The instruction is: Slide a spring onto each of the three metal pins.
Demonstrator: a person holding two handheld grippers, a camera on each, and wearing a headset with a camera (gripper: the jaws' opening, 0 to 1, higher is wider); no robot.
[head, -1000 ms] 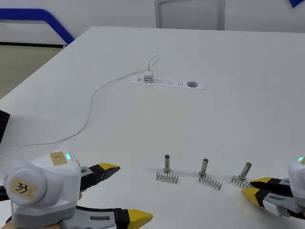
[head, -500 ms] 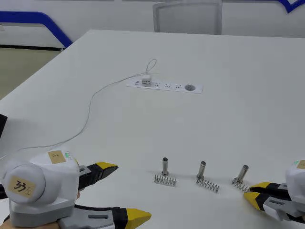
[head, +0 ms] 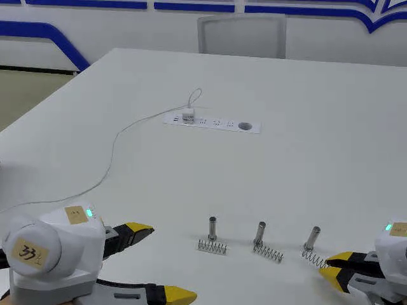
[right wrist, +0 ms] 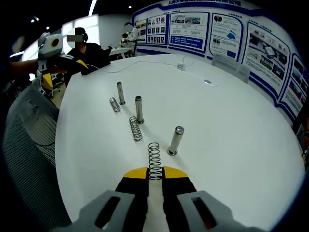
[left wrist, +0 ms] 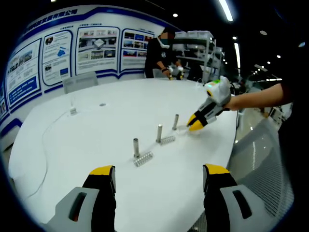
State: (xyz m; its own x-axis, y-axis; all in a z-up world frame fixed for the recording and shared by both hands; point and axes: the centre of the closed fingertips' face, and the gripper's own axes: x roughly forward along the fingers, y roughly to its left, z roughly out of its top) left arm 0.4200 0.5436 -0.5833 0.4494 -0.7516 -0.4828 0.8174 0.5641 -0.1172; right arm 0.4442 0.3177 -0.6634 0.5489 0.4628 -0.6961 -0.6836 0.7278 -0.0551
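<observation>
Your right gripper [right wrist: 154,175] pinches the nearest spring [right wrist: 154,154] by its end; its pin [right wrist: 175,140] stands just ahead-right. Your left gripper [left wrist: 159,170] is spread wide.

three upright pins [head: 260,232], a spring [head: 268,253] beside each.

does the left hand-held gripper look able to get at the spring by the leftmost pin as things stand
Probably yes. The left hand-held gripper is open and faces the spring across bare table; the right hand-held gripper is away at the far spring.
</observation>
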